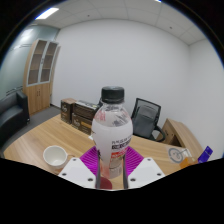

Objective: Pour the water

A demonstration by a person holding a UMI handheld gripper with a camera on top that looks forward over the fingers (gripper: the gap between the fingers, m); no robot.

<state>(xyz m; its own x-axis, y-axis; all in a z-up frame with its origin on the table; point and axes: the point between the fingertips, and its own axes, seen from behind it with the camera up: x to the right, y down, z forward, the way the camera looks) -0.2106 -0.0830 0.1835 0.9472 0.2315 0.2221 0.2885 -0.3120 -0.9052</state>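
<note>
A clear plastic water bottle (112,125) with a white cap and a white-and-red label stands upright between my fingers. My gripper (111,168) is shut on the bottle's lower body, with the purple pads (91,160) pressed on both sides. The bottle seems lifted above the wooden table (30,148). A white cup (55,157) sits on the table to the left of my fingers, a little ahead of them. The bottle's base is hidden behind the gripper.
A black office chair (146,116) stands beyond the table. Boxes (78,110) lie at the table's far side. Small objects (185,154) lie on the table at the right. A wooden cabinet (40,78) stands by the left wall.
</note>
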